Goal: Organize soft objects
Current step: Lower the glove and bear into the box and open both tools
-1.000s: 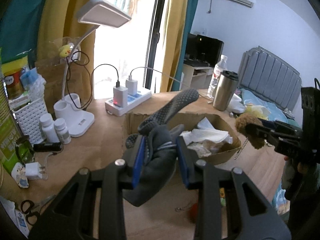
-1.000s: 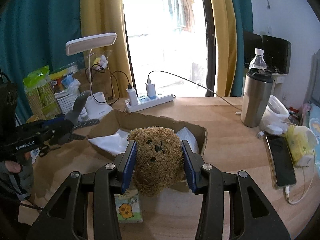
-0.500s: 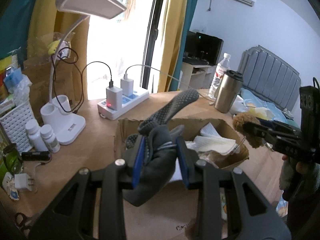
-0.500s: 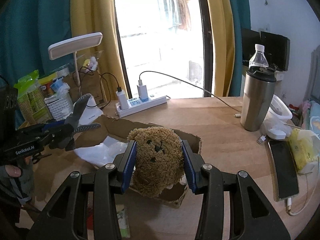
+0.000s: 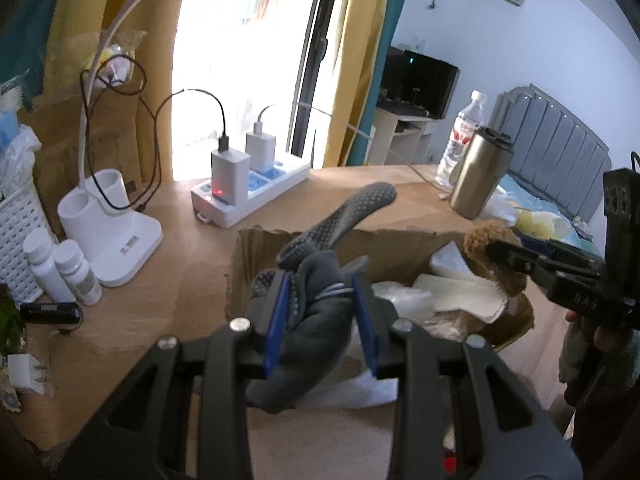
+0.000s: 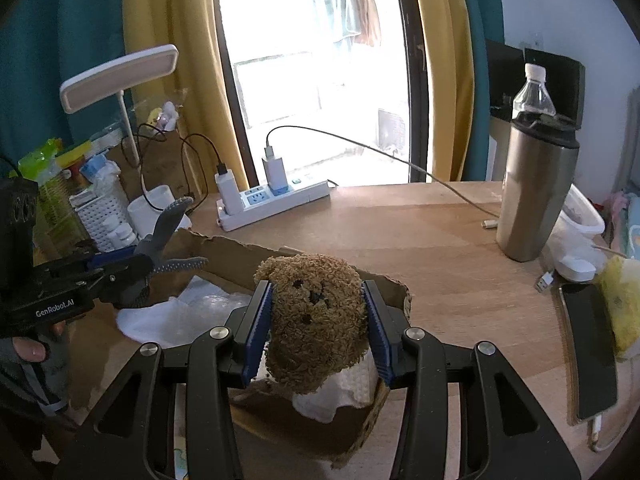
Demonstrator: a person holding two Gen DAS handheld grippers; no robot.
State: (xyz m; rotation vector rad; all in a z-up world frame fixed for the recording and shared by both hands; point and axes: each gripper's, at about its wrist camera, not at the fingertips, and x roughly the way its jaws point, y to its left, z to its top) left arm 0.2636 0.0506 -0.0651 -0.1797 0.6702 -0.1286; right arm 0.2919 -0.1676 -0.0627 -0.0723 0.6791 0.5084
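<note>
My left gripper (image 5: 320, 312) is shut on a grey knit glove (image 5: 316, 300) with dotted fingers, held above the near left edge of an open cardboard box (image 5: 256, 248). My right gripper (image 6: 318, 320) is shut on a brown plush bear (image 6: 316, 312), held over the box's right end (image 6: 392, 284). White paper and plastic (image 6: 176, 308) lie inside the box. The glove also shows in the right wrist view (image 6: 160, 252), and the bear in the left wrist view (image 5: 486, 248).
On the wooden table: a white power strip (image 6: 276, 200) with chargers, a white desk lamp (image 5: 116, 232), pill bottles (image 5: 68, 272), a steel tumbler (image 6: 536, 200), a water bottle (image 6: 534, 92), a phone (image 6: 588, 352) and a white basket (image 5: 16, 240).
Both grippers have moved forward over the box with their loads. The bear now hangs above the box's interior, and the glove has come closer to its left wall.
</note>
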